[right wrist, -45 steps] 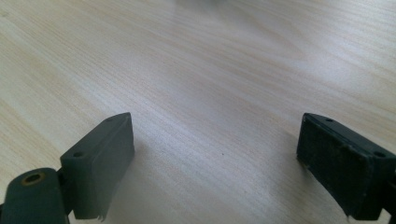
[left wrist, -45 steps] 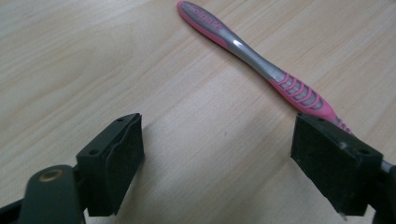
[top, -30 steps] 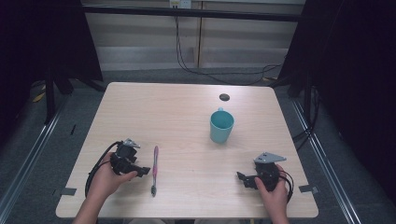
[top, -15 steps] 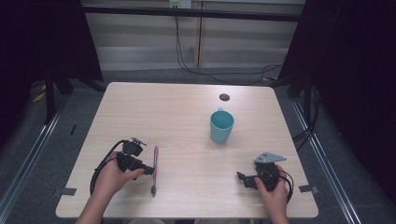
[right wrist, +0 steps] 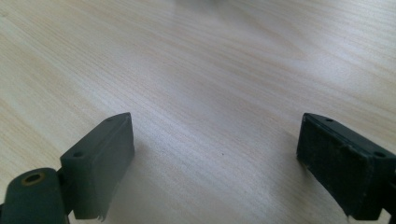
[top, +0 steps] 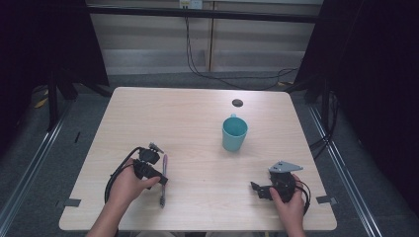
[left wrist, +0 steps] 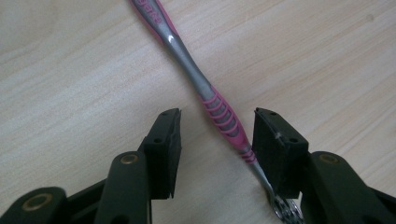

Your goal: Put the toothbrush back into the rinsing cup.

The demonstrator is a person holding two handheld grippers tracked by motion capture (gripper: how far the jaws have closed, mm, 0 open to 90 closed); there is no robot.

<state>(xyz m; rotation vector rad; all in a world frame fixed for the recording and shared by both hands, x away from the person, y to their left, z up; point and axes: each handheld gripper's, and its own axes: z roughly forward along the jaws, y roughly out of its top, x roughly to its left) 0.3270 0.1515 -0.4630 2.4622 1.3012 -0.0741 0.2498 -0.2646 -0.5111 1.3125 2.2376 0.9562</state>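
Your table [top: 197,123], front to back.
Toothbrush [top: 163,178] lies front left between your left gripper's [top: 159,177] jaws; right gripper [top: 258,189] sits front right; the mug [top: 234,133] stands behind, right of centre.

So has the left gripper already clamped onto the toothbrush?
No, the left gripper is open: its fingers stand on either side of the toothbrush handle, with table showing in the gap.

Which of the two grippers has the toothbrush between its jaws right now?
The left gripper: its open jaws straddle the pink and grey toothbrush on the table. The right gripper, also open, has bare table between its jaws.
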